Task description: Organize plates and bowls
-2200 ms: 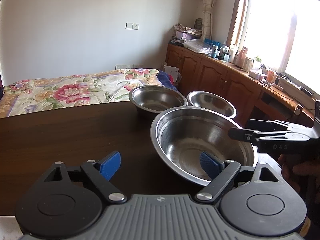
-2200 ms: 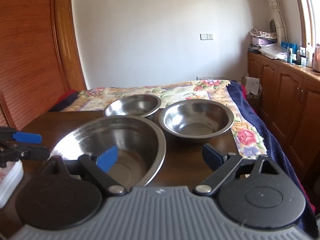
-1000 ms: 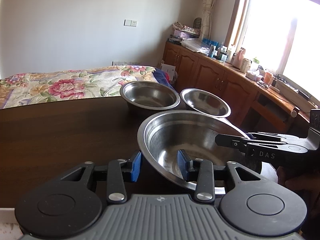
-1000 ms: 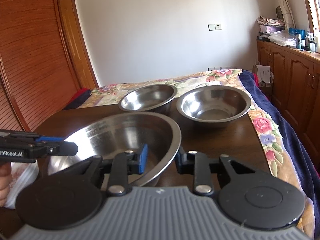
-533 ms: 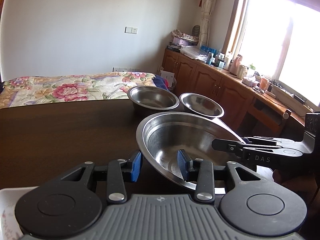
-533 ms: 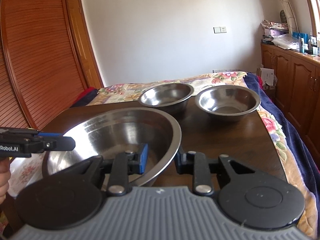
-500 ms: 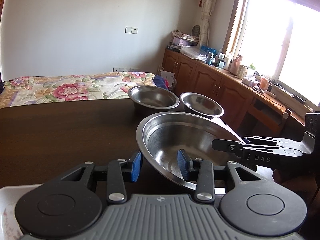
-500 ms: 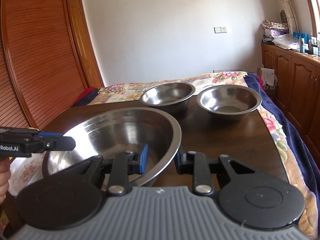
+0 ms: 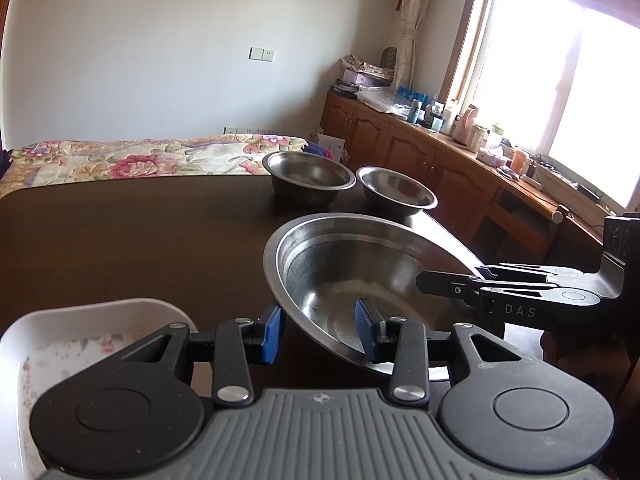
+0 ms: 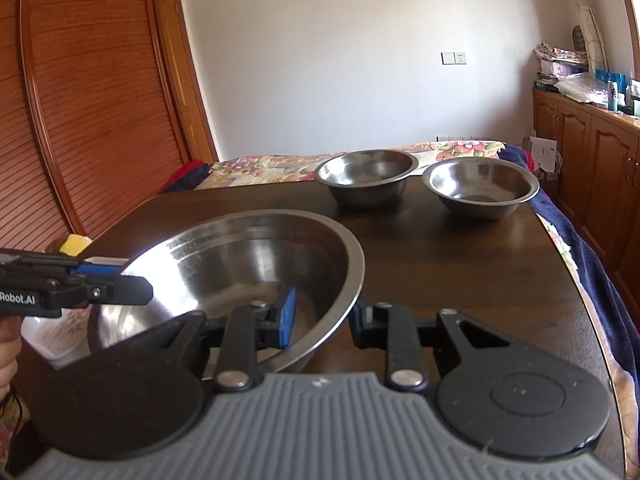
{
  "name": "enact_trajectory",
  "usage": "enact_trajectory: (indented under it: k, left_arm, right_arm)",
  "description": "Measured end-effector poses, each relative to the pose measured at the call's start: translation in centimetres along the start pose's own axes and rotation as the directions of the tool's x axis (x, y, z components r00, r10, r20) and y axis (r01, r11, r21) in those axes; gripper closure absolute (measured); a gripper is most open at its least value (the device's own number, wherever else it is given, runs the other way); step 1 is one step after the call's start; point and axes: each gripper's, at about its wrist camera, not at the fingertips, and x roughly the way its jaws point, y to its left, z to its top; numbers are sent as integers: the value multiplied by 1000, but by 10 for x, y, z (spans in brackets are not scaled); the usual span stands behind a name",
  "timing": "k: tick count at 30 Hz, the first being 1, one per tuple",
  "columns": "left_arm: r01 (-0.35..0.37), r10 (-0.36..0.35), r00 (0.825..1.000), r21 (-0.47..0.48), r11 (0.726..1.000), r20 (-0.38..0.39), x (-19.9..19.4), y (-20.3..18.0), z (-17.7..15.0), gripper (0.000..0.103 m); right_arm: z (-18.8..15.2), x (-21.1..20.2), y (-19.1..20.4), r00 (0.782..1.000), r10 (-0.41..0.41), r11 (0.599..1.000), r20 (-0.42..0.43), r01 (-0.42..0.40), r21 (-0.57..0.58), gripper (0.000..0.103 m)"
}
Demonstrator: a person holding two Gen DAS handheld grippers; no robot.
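A large steel bowl (image 9: 360, 264) (image 10: 256, 264) is held off the dark wooden table (image 9: 140, 232), tilted. My left gripper (image 9: 320, 330) is shut on its near-left rim. My right gripper (image 10: 322, 316) is shut on the opposite rim. Each gripper appears side-on in the other's view, the right gripper (image 9: 424, 282) and the left gripper (image 10: 144, 290). Two smaller steel bowls (image 9: 308, 178) (image 9: 396, 192) stand side by side at the table's far end, also seen as bowls (image 10: 366, 176) (image 10: 480, 188). A white floral dish (image 9: 72, 344) lies low left, partly hidden.
A bed with a floral cover (image 9: 140, 156) lies beyond the table. Wooden cabinets (image 9: 420, 160) with bottles run under the window on the right. A slatted wooden door (image 10: 80, 100) stands at left. A yellow object (image 10: 74, 244) sits at the table's left edge.
Both grippers went from open to shut on the large bowl's rim and raised it. The bowl has since drifted back and left, bringing the white dish into view.
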Motion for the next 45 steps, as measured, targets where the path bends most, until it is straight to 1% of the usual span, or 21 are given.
enact_trajectory:
  k: [12,26,36,45]
  left_arm:
    - [29,-29,999,5,1000,-26,-1,-2,-11,62]
    - [31,-31,999,4,1000,-33,-2,-1,-18,62]
    - [19,-19,1000,-7,1000,-24,-2,0,-20,62]
    - [-1,0,1000,-23,1000,-8,-8,7,-17,61]
  right_arm:
    - [-9,-7,-1,1000,-3,1000,-15,3,10,73]
    - [-18,-9,0,1000,8,1000,-21,-8,14,73]
    - [-17,-12,-1,1000,-6,1000,-7,6,19,72]
    - [-9,-19,-9,1000,-21,1000,22,21,23,72]
